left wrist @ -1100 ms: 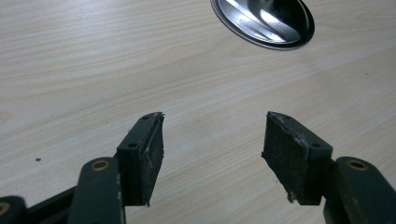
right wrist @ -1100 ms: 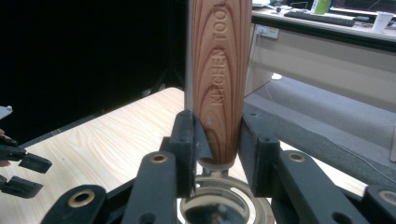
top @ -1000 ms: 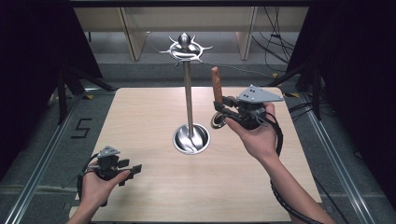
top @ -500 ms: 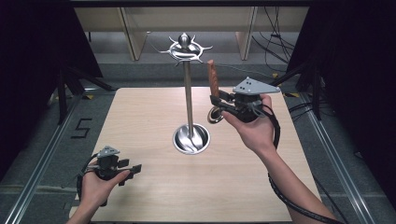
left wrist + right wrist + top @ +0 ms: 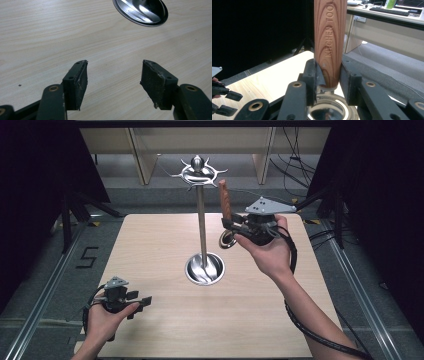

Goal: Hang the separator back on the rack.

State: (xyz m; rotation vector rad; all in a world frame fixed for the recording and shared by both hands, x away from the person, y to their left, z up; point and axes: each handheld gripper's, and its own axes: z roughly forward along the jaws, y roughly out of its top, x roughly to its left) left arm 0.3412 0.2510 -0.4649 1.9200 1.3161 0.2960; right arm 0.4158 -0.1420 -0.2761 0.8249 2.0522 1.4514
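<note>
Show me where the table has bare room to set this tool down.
Bare wood lies between the stand's base and the table's left edge, and along the near edge right of the left gripper. Crowded around the right gripper gripping the wooden-handled tool.

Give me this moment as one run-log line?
right gripper: shut on wooden-handled utensil, raised beside stand | left gripper: open, low over table

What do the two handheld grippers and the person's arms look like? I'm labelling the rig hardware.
Both the left gripper and right gripper are black, each topped with a grey three-cornered plate. Their jaws are flat, worn black pads on linkage arms with brass-coloured pivot pins. A black cable trails from the right one. The forearms are bare, with no sleeves.
</note>
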